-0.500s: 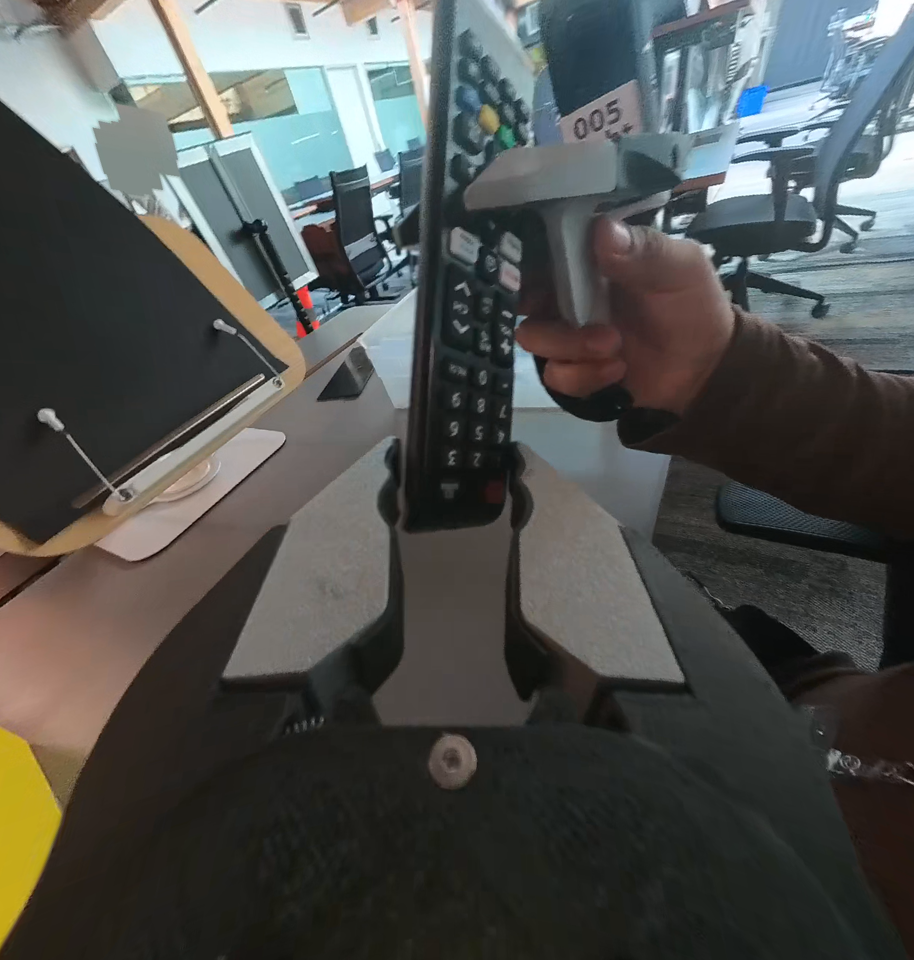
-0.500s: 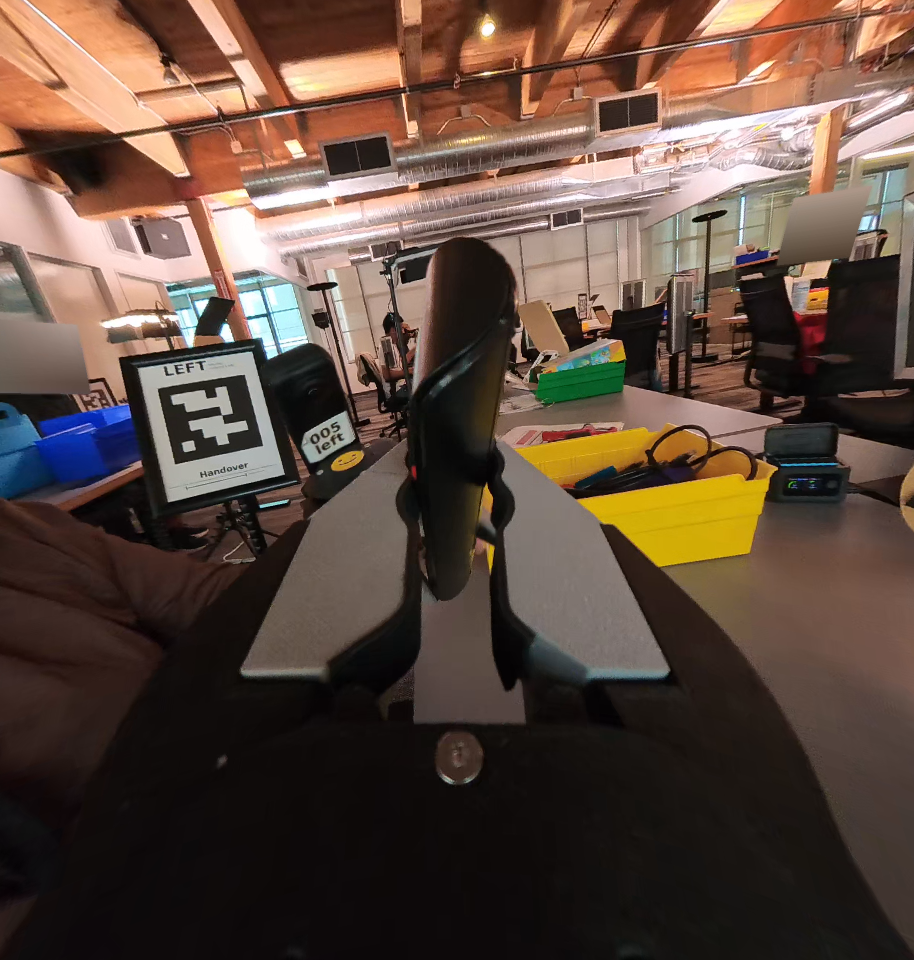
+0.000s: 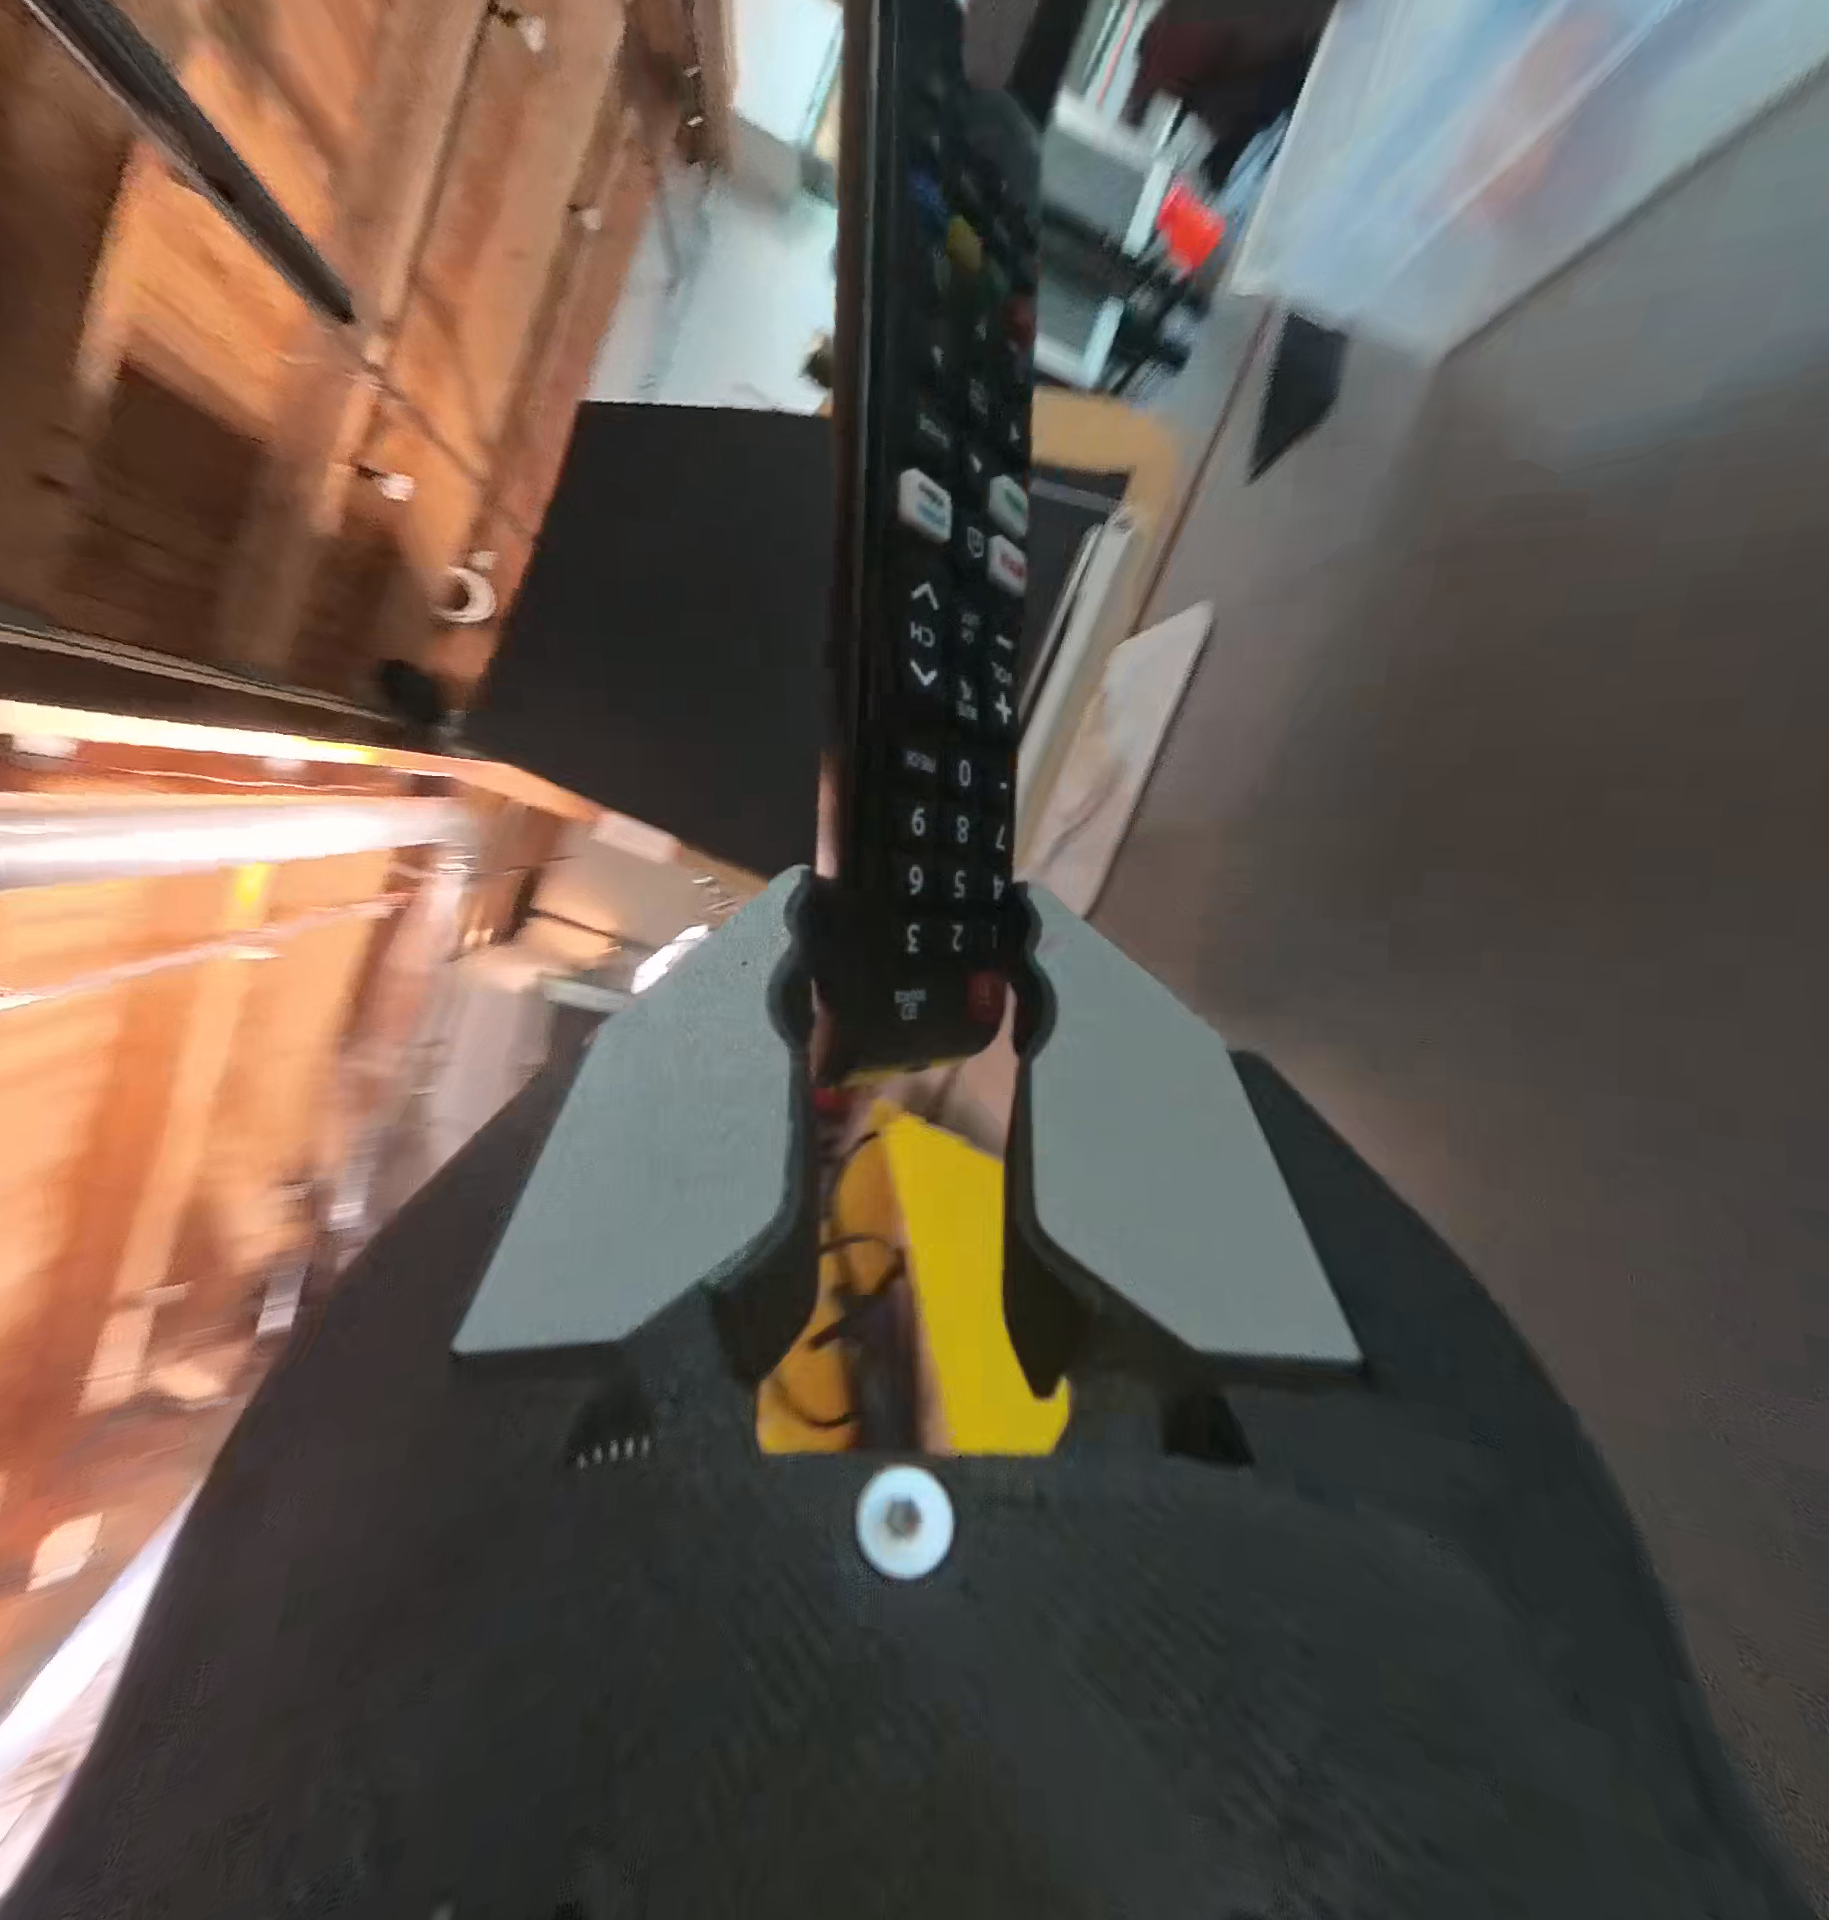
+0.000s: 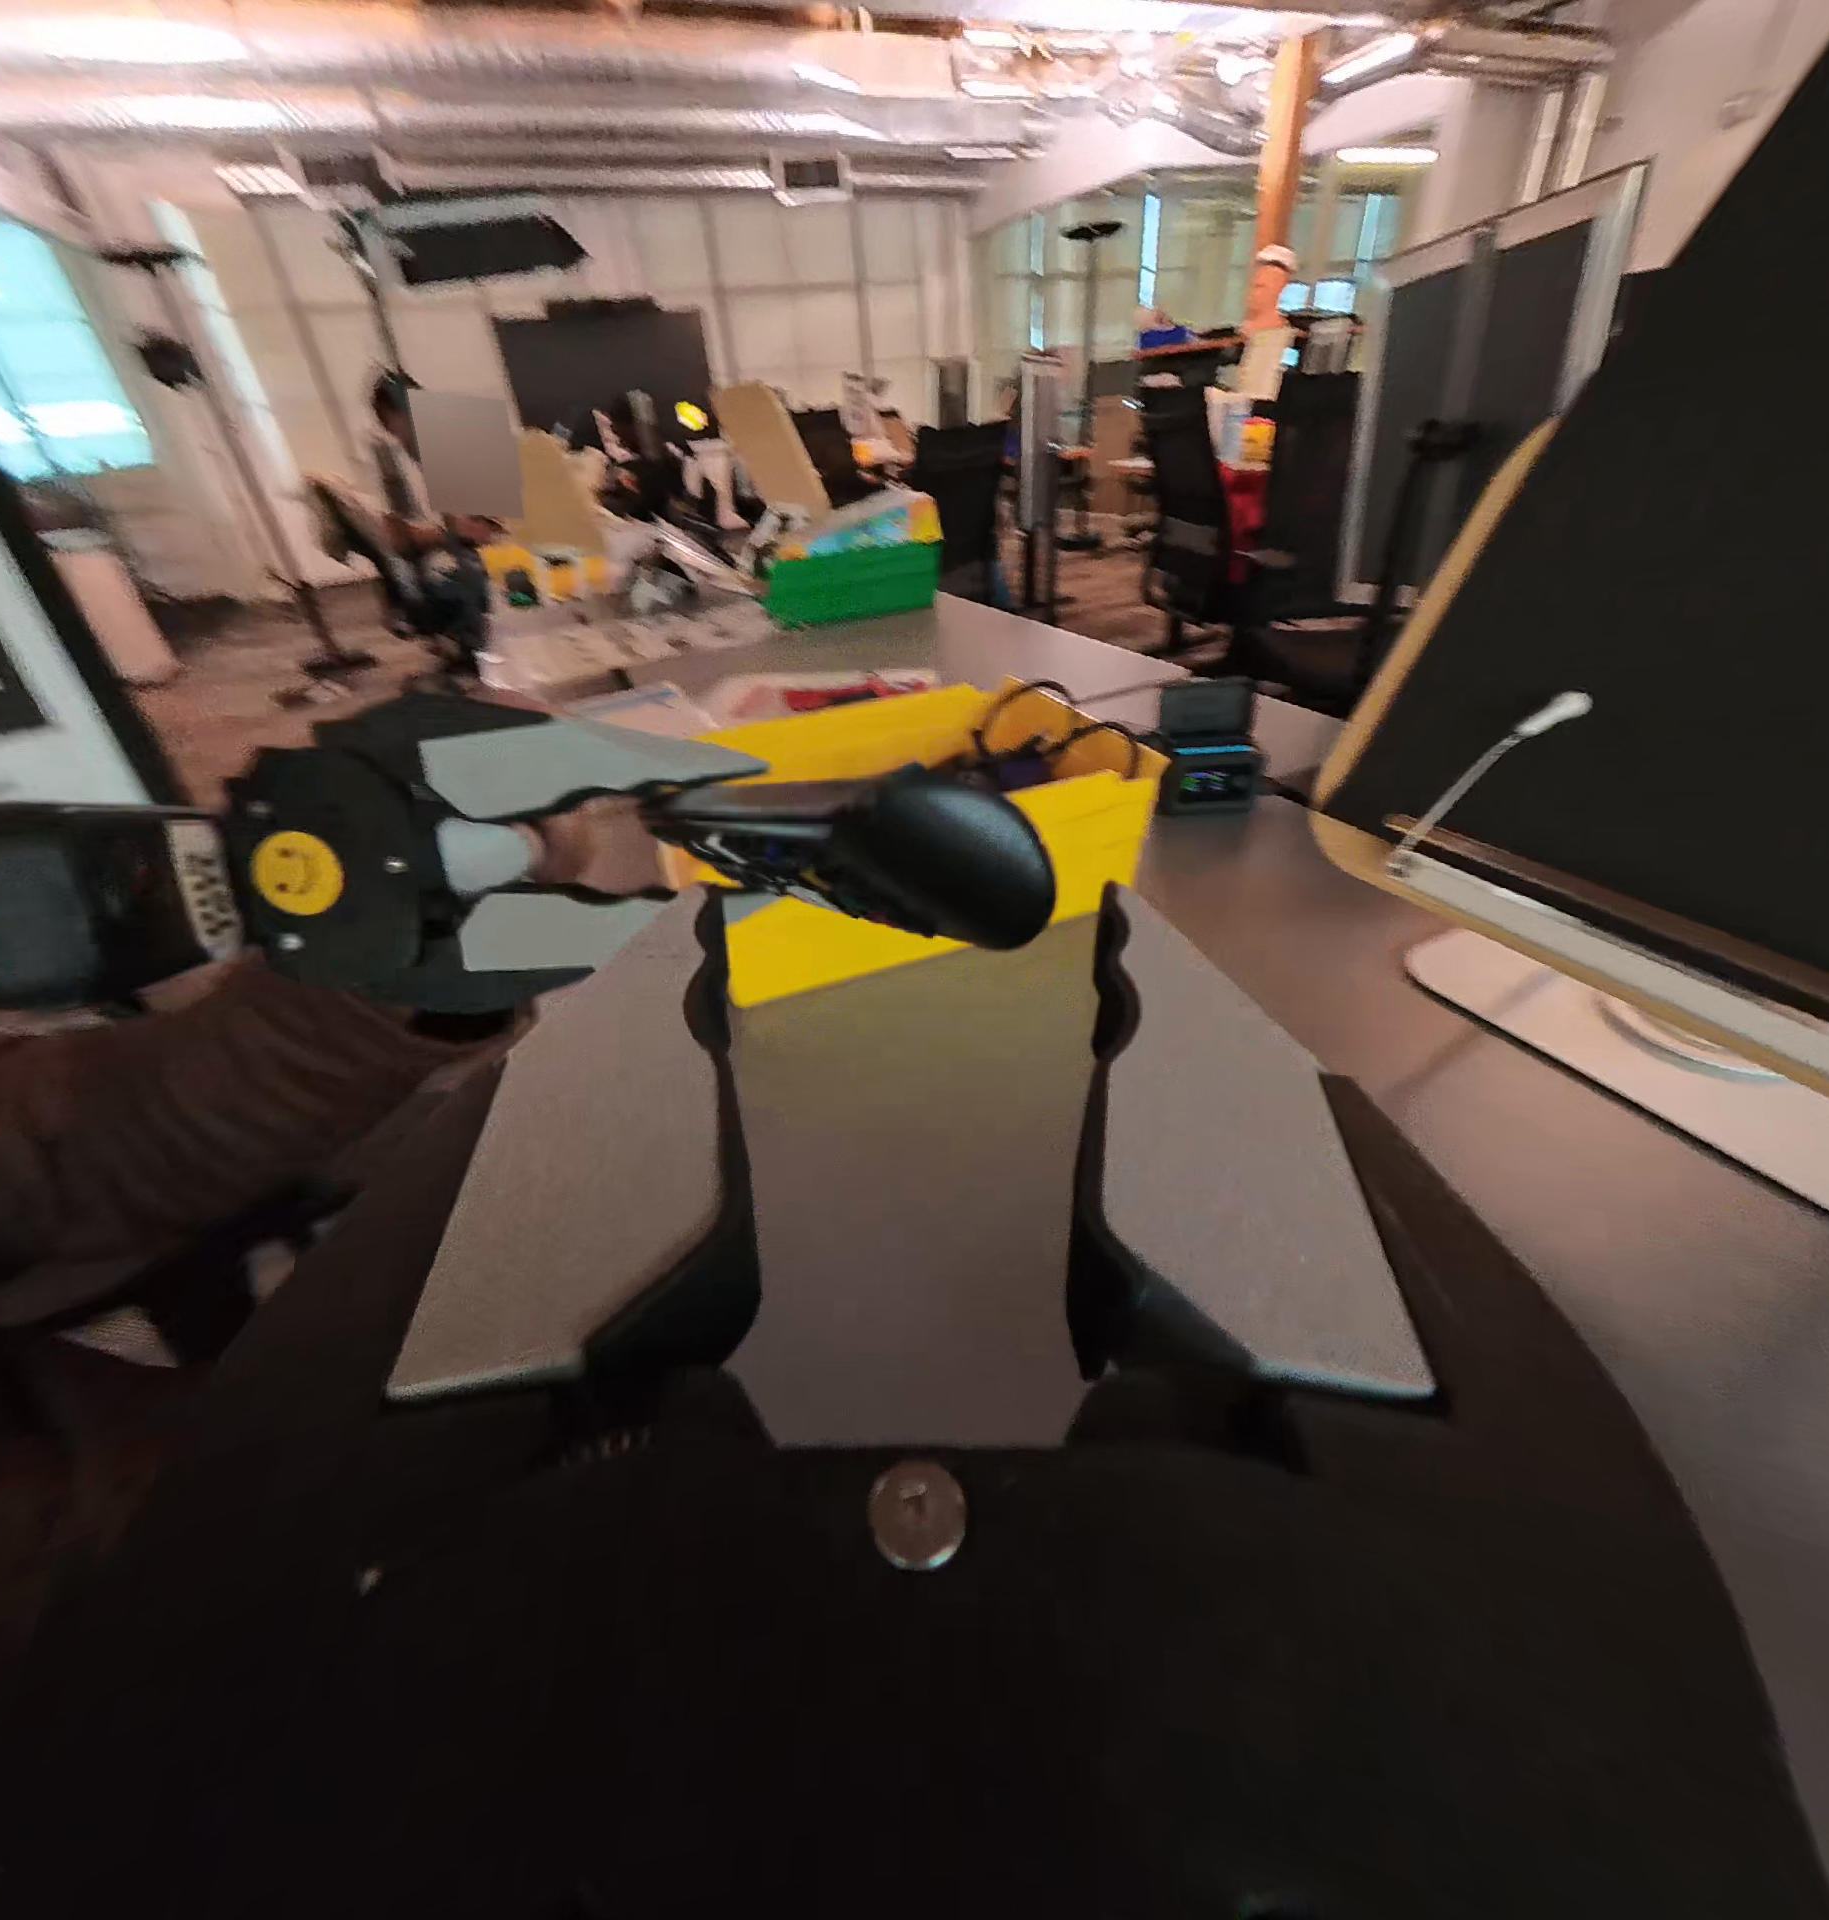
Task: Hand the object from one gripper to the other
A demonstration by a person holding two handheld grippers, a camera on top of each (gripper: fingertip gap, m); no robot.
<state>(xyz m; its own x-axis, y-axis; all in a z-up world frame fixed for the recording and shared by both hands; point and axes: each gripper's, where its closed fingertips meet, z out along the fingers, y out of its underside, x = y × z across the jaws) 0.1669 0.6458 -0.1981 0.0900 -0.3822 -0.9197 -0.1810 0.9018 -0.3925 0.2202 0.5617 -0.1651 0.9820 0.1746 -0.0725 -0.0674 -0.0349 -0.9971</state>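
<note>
The left tool [image 3: 915,966] is clamped on the black remote control [image 3: 936,582], gripping it at the end with the number keys, fingers pressed against both long edges. The remote runs straight out from that tool, buttons facing the left wrist camera. From the right wrist view, the same remote [image 4: 889,847] lies roughly level in the air, its rounded back end pointing toward the right tool [image 4: 910,956], and it hangs just in front of the yellow bin [image 4: 1076,831]. The right tool is released, its two fingers [image 4: 1180,1091] spread wide with nothing between them; the remote's tip sits just above and beyond that gap, and whether it touches is hard to tell through the blur. The left tool [image 4: 598,842] shows left of the yellow bin, a hand partly visible between its plates. The yellow bin stands on the grey table [image 4: 1512,1195], holding dark cables. Right of the bin, a small black device [image 4: 1206,753]; farther right, a tilted black board on a stand [image 4: 1668,623].
</note>
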